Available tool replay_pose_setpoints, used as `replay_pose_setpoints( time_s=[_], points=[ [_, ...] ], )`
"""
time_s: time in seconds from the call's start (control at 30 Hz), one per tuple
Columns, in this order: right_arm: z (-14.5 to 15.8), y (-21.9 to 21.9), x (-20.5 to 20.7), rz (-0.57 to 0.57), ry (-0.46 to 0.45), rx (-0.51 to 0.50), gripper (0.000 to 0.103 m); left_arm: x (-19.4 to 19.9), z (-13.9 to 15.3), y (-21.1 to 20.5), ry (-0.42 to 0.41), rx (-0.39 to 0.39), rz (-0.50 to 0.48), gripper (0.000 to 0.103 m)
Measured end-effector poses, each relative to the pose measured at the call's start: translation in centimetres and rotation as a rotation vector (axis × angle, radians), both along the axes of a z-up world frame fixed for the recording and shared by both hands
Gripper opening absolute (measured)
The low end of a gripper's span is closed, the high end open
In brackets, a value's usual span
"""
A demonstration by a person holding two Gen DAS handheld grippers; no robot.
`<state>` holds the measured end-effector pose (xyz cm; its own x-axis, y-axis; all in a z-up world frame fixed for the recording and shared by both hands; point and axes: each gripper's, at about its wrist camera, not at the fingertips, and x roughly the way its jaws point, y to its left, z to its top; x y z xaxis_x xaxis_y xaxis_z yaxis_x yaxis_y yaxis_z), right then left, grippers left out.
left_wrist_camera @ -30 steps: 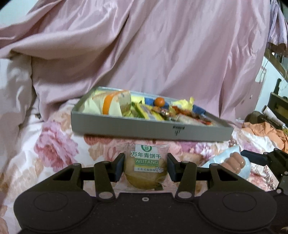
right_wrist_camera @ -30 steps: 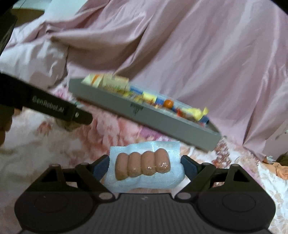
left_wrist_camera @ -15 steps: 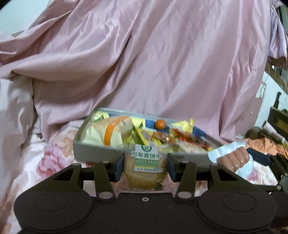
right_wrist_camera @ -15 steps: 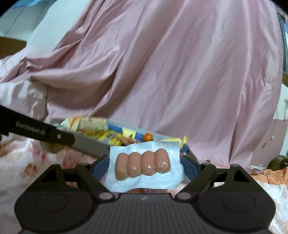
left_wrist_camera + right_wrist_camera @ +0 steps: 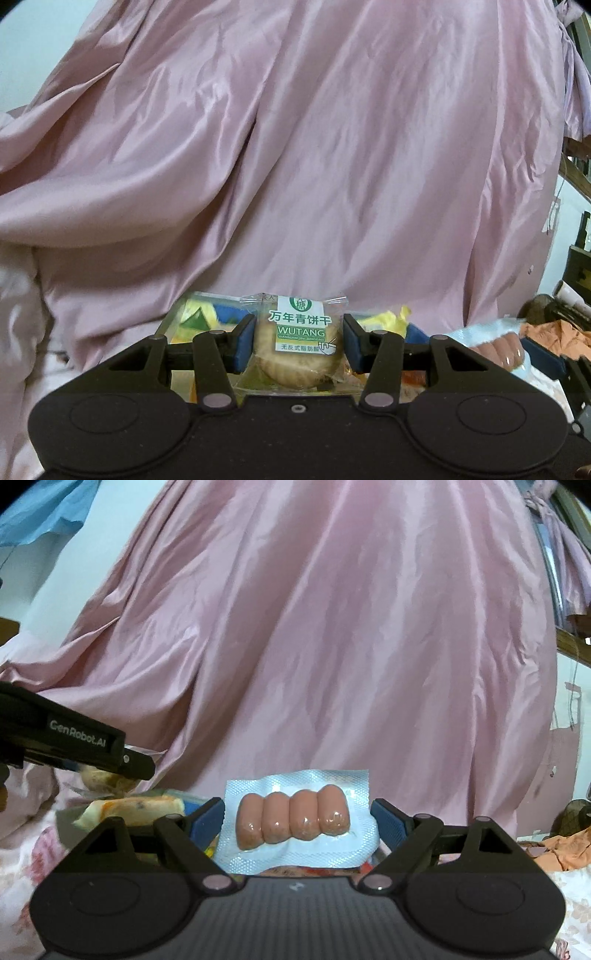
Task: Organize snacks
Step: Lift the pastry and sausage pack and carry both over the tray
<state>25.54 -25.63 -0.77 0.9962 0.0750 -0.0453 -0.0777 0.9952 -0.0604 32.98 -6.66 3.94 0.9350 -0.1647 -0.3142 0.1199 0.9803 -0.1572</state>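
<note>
Left wrist view: left gripper (image 5: pixel 299 341) jaws clamped a biscuit pack (image 5: pixel 298 347); right gripper (image 5: pixel 297 821) held a sausage pack (image 5: pixel 295 821). Best released low inside the tray (image 5: pixel 66 821).

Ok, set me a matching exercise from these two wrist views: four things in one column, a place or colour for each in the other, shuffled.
Things:
1. biscuit packet
2. sausage pack
3. satin sheet
4. snack tray

Places or colours:
A. pink, draped behind
B. between the left gripper's pads
C. low down, grey-walled, holding wrapped snacks
D. between the right gripper's pads

Pairs: 1-B, 2-D, 3-A, 4-C
</note>
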Motion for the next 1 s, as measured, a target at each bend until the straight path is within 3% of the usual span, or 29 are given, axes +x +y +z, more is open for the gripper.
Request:
replay_pose_setpoints(
  time_s=[0.2, 0.43, 1.0],
  points=[
    [0.0, -1.6, 2.0, -0.042, 0.0, 0.046, 0.089, 3.3, 0.1, -1.7, 0.015, 0.009, -0.016, 0.051],
    [-0.7, -2.9, 4.4, -0.056, 0.069, 0.128, 0.089, 6.3, -1.0, -3.4, 0.076, -0.01, -0.027, 0.05],
    [-2.6, -3.2, 7.7, -0.012, 0.215, 0.191, 0.089, 9.0, -4.1, -4.4, 0.226, 0.039, -0.022, 0.051]
  ],
)
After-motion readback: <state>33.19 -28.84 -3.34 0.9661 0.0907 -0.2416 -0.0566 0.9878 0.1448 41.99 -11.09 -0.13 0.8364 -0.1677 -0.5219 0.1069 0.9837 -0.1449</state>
